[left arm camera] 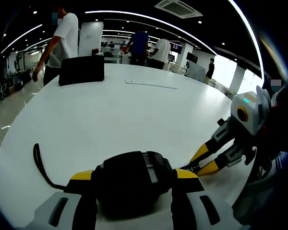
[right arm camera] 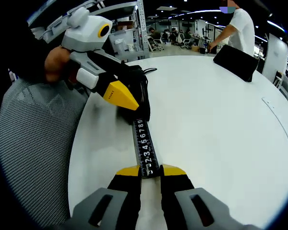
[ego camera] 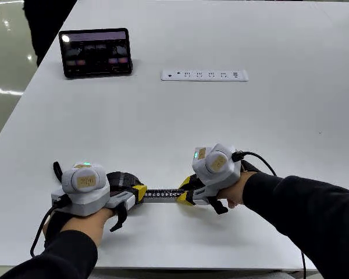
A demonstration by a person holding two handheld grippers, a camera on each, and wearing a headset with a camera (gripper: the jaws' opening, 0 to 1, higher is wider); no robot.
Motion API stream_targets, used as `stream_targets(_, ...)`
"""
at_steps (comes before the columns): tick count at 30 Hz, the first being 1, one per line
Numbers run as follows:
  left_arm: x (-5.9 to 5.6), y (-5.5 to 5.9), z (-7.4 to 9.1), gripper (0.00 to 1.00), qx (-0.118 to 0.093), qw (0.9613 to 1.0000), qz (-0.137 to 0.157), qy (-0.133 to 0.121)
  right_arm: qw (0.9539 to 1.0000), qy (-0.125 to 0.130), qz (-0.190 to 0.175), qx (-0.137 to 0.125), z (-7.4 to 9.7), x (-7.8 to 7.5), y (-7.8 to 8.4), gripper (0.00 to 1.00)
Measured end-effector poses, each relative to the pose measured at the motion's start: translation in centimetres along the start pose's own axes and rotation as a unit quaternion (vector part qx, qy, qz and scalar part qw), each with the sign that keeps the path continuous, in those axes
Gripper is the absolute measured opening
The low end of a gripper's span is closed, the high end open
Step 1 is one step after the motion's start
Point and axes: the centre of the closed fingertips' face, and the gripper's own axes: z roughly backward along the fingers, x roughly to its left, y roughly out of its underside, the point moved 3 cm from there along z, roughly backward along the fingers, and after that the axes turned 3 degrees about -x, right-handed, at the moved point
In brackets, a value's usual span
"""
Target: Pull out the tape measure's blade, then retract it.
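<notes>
A black tape measure case (left arm camera: 132,179) sits clamped between the yellow-tipped jaws of my left gripper (ego camera: 134,195), which is shut on it at the near left of the white table (ego camera: 221,116). Its black blade (ego camera: 163,193) with white numbers runs a short way right to my right gripper (ego camera: 186,192). In the right gripper view the blade (right arm camera: 144,143) ends between my right gripper's (right arm camera: 150,171) jaws, which are shut on its tip. The case (right arm camera: 137,88) and the left gripper (right arm camera: 117,93) lie ahead. A black wrist strap (left arm camera: 41,165) trails from the case.
A dark tablet (ego camera: 96,52) stands at the far left of the table. A white power strip (ego camera: 205,75) lies at the far middle. Several people (left arm camera: 62,40) stand beyond the table's far edge. A mesh chair (right arm camera: 33,158) is beside the near edge.
</notes>
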Motion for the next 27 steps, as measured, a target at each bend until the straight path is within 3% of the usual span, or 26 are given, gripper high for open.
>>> stream_targets(27, 0.2, -0.1, 0.0, 0.58, -0.001, 1.0, 0.007, 0.001, 0.9998, -0.005, 0.013, -0.012, -2.2, 0.8, -2.2, 0.11)
